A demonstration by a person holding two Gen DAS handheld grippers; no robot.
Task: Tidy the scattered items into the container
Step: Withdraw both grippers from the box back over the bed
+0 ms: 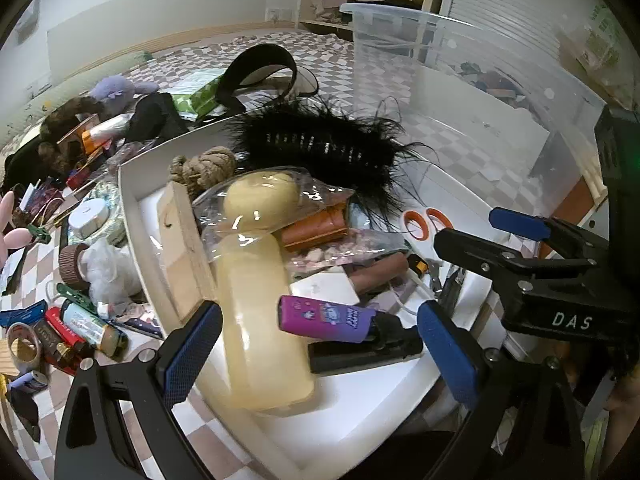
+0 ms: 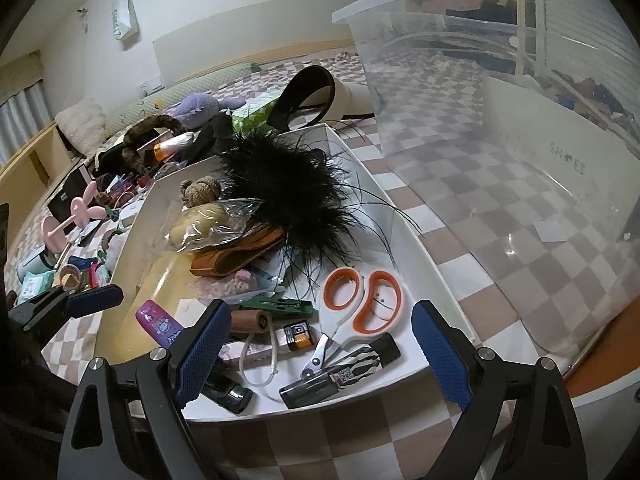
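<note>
A white box [image 1: 132, 192] [image 2: 424, 248] on the checkered bed holds a black feather piece [image 1: 320, 140] [image 2: 288, 188], a cream bottle [image 1: 256, 312], a purple tube [image 1: 326, 318] [image 2: 158, 322], orange-handled scissors [image 2: 362, 300] [image 1: 426, 220] and several small items. My left gripper [image 1: 320, 356] is open and empty over the box's near edge. My right gripper [image 2: 320, 352] is open and empty above the box's near corner; it also shows in the left wrist view [image 1: 476, 236]. The left gripper's fingertip [image 2: 94, 300] shows at the left of the right wrist view.
A large clear plastic tub [image 1: 460, 80] [image 2: 520, 140] stands right of the box. Scattered items lie left of it: small tubes [image 1: 80, 328], a tape roll [image 1: 24, 348], a pink toy [image 2: 76, 216], a black visor [image 1: 260, 68] [image 2: 308, 92], a purple plush [image 1: 120, 88].
</note>
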